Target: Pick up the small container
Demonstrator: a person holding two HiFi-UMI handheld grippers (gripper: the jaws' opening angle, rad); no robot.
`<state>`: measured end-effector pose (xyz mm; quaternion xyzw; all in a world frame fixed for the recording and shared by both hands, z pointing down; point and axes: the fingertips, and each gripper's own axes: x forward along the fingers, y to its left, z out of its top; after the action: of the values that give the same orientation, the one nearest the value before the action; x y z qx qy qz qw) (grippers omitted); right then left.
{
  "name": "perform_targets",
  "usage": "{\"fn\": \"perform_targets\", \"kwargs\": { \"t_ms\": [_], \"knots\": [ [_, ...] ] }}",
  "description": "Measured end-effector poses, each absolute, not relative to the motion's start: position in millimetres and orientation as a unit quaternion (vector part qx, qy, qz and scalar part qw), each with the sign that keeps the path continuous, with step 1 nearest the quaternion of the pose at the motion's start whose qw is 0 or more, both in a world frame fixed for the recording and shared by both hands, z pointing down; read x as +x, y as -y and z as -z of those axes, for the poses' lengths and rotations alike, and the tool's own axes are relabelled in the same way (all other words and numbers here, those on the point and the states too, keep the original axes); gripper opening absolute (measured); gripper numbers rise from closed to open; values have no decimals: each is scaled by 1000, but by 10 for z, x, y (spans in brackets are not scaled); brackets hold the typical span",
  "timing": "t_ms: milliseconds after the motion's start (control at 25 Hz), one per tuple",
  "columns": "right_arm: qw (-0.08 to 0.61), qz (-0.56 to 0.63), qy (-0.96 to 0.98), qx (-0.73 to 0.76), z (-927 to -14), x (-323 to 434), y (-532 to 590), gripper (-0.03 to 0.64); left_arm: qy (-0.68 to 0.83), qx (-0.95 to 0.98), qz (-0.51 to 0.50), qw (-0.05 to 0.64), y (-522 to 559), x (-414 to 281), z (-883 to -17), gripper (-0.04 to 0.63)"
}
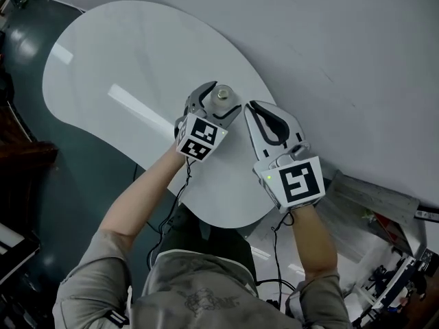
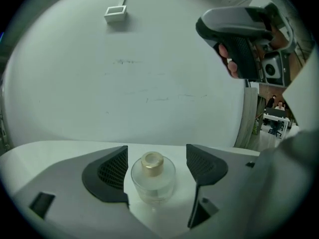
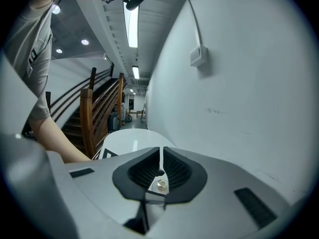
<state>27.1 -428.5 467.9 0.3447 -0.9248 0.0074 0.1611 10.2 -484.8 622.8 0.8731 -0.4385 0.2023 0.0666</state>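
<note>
The small container (image 1: 221,96), a clear glass jar with a gold cap, stands upright on the white table (image 1: 123,60) near its far edge. My left gripper (image 1: 218,101) is open with a jaw on either side of it. In the left gripper view the container (image 2: 152,178) sits between the black pads (image 2: 107,176), with a gap on each side. My right gripper (image 1: 252,107) is just to the right, shut with nothing held. Its pads (image 3: 144,171) meet in the right gripper view, and the gold cap (image 3: 161,184) shows through the gap below them.
The table butts against a pale wall (image 1: 329,40). A small white box with a cable (image 2: 115,14) hangs on that wall. A wooden staircase (image 3: 102,113) stands to the left beyond the table. My right gripper's body (image 2: 239,34) fills the upper right of the left gripper view.
</note>
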Motion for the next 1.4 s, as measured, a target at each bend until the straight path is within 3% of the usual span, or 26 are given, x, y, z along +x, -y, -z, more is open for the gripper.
{"fn": "perform_targets", "kwargs": {
  "t_ms": [440, 600, 880, 1040, 1400],
  "knots": [
    [176, -40, 923, 341, -5356, 273, 4488, 38, 427, 878, -207, 64, 5099, 180, -6732, 345],
    [179, -61, 924, 333, -5516, 231, 4551, 38, 397, 892, -196, 92, 5117, 217, -6808, 344],
    [192, -92, 929, 304, -5809, 94, 4567, 42, 326, 920, -207, 71, 5021, 301, -6808, 344],
    [214, -87, 927, 296, -5958, 37, 4524, 121, 275, 935, -214, 61, 4904, 342, -6811, 344],
    [253, -85, 916, 301, -6325, 82, 4377, 149, 198, 954, -220, 38, 4519, 547, -6814, 344]
  ]
}}
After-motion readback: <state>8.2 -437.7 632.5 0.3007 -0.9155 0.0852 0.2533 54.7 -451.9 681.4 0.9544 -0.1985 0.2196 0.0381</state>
